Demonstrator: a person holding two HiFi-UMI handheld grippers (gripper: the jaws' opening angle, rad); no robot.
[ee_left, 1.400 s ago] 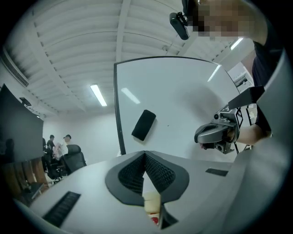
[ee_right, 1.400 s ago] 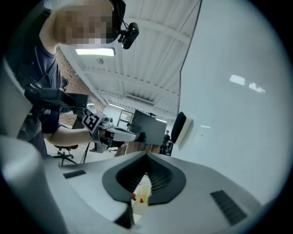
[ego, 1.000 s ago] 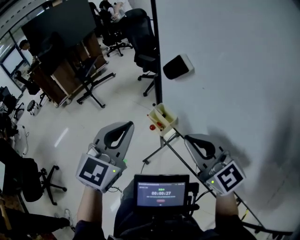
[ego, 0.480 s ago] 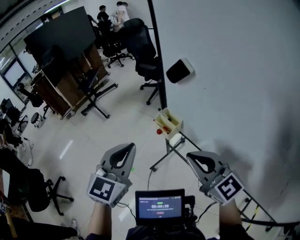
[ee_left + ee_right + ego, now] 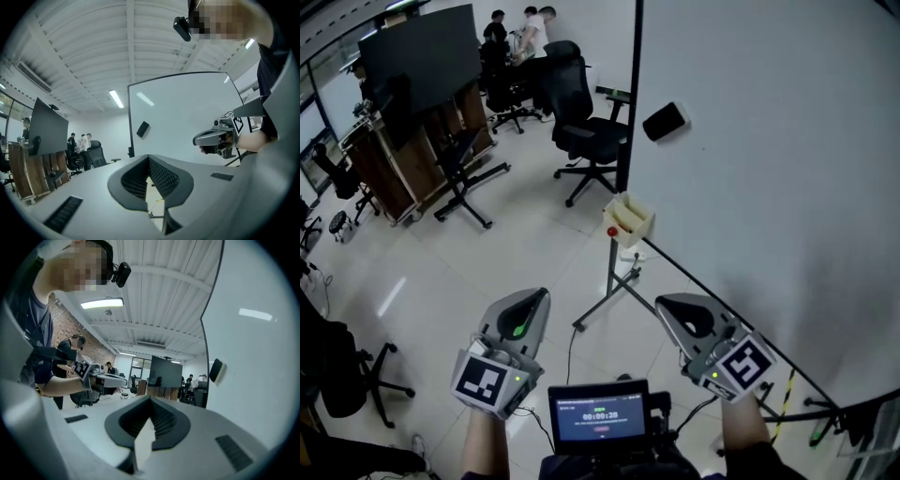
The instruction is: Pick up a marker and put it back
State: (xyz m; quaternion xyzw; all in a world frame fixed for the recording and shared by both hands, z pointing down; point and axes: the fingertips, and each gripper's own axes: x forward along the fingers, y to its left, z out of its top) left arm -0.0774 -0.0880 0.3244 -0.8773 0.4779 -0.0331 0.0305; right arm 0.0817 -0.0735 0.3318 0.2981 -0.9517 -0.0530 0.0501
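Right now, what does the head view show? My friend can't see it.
The left gripper and right gripper, both shut and empty, are held low before a whiteboard. A cream box sits at its bottom corner; a black eraser higher up.

Your left gripper (image 5: 532,302) and right gripper (image 5: 671,309) wear matt grey plastic shells, and their inner pads (image 5: 161,177) are dark and finely ribbed. The whiteboard (image 5: 769,169) is smooth and glossy, throwing back the ceiling lights. The floor (image 5: 441,272) shines like polished tile. The small tray (image 5: 630,214) looks like pale plastic, though it is too small to be sure. The cabinet (image 5: 403,169) shows brown wood.
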